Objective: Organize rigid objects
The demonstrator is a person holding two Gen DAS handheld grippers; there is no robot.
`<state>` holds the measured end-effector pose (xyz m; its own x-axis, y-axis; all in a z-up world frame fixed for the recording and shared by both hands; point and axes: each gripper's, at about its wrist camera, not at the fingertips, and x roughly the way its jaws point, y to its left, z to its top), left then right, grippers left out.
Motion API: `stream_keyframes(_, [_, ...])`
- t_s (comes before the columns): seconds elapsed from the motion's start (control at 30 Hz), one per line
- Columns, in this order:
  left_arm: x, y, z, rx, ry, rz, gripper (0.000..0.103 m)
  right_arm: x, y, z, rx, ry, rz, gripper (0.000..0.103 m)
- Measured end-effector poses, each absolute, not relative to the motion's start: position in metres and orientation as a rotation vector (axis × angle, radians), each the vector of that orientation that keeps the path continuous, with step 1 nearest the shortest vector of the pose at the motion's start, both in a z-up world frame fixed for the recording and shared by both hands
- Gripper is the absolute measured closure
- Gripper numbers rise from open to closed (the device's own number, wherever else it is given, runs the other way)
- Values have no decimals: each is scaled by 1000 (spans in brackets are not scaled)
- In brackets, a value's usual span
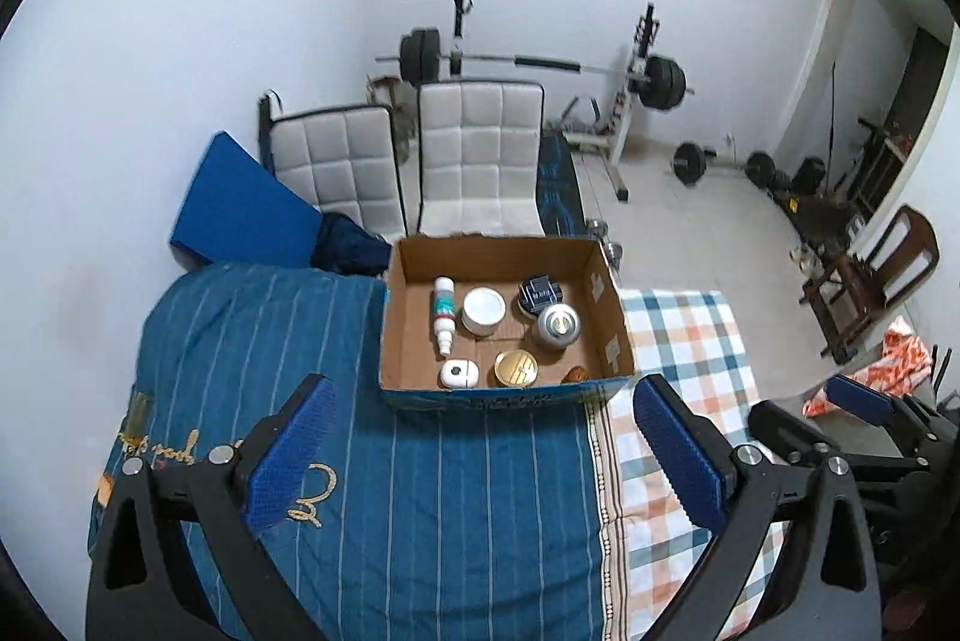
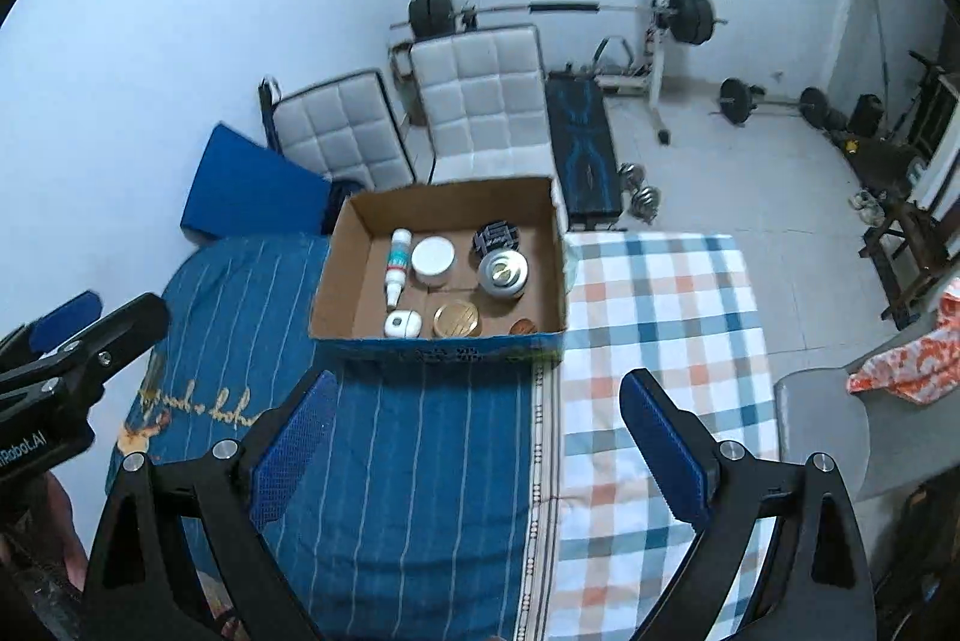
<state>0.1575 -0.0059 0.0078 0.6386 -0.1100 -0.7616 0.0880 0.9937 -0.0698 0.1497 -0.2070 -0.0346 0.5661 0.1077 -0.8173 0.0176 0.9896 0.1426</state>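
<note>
Looks like wrap-up stage: all seven items sit inside cardboard box (image 1: 612,335) on bed (image 1: 420,491), spray bottle (image 1: 443,314), white jar (image 1: 483,308), gold-lid tin (image 1: 516,367) among them. Left tongs (image 1: 480,461) spread apart, empty; right tongs (image 2: 474,452) same, nothing between. Next move, my guess: check for strays, else done. Right view shows weight bench (image 2: 582,143) whole, plus hand at lower left edge; left view shows doorway.

chairs: two white padded chairs (image 1: 474,155) sitting by the wall
barbell (image 2: 564,6): resting on its rack
plaid cloth (image 2: 654,317): lying beside blue striped blanket (image 1: 420,491)
</note>
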Motion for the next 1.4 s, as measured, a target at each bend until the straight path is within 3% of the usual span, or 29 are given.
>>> stream_keyframes(0.53, [96,0,40,-24,788,-111,1,77,-208,39,108,822,-1,6])
stream_keyframes(1.4, [85,-2,39,-20,771,-110,1,56,-206,46,79,795,-31,6])
